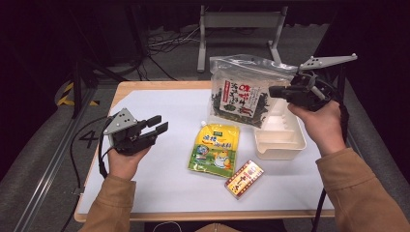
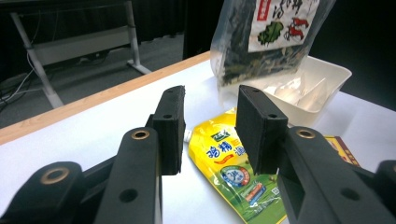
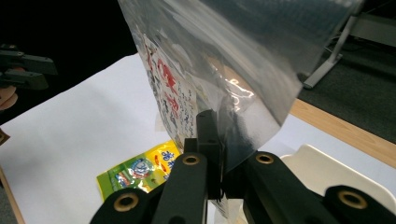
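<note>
My right gripper [image 1: 273, 91] is shut on the edge of a clear bag of dark dried seaweed [image 1: 239, 96] with a red and white label, and holds it hanging in the air beside the left end of a white tray [image 1: 280, 142]. In the right gripper view the jaws [image 3: 215, 128] pinch the bag's plastic [image 3: 210, 70]. My left gripper [image 1: 158, 124] hovers over the table's left side, open, with nothing between its fingers [image 2: 170, 126]. It points toward a yellow pouch [image 2: 229, 168] lying flat mid-table.
A red and gold box [image 1: 244, 179] lies near the front edge, right of the yellow pouch [image 1: 215, 150]. The white tray [image 2: 327, 79] is at the right of the white table sheet [image 1: 159, 183]. A metal stand [image 1: 237, 21] is on the floor behind.
</note>
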A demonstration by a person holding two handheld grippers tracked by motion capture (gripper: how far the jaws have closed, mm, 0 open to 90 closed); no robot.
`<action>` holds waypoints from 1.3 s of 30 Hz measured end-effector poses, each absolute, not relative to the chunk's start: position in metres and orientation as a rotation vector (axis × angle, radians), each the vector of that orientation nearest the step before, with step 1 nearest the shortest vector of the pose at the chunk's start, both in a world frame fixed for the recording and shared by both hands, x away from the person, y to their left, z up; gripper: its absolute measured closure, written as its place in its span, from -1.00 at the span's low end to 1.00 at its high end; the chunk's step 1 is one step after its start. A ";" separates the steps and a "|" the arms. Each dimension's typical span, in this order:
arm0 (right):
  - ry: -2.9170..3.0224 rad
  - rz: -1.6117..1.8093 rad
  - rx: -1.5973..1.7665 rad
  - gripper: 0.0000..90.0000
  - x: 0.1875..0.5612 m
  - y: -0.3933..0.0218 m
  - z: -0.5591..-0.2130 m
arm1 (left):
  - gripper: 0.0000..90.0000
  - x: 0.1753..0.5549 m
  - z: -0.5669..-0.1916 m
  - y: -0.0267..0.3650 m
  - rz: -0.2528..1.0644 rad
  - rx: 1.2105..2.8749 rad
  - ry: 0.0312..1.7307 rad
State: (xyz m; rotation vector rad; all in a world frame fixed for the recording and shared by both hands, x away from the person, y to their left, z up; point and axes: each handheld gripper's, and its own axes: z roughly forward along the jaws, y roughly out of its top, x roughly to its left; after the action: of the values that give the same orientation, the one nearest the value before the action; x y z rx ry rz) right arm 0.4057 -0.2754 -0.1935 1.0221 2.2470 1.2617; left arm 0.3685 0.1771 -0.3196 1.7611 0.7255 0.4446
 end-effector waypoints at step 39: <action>2.114 1.070 1.259 0.97 0.446 -0.322 -0.182 | 0.27 0.380 -0.330 0.178 0.392 1.823 0.791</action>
State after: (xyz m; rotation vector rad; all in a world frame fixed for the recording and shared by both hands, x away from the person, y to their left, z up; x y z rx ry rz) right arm 0.4461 -0.3221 -0.1817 1.2587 2.1142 1.0701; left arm 0.3800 0.1784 -0.3300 1.8225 0.7910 0.3922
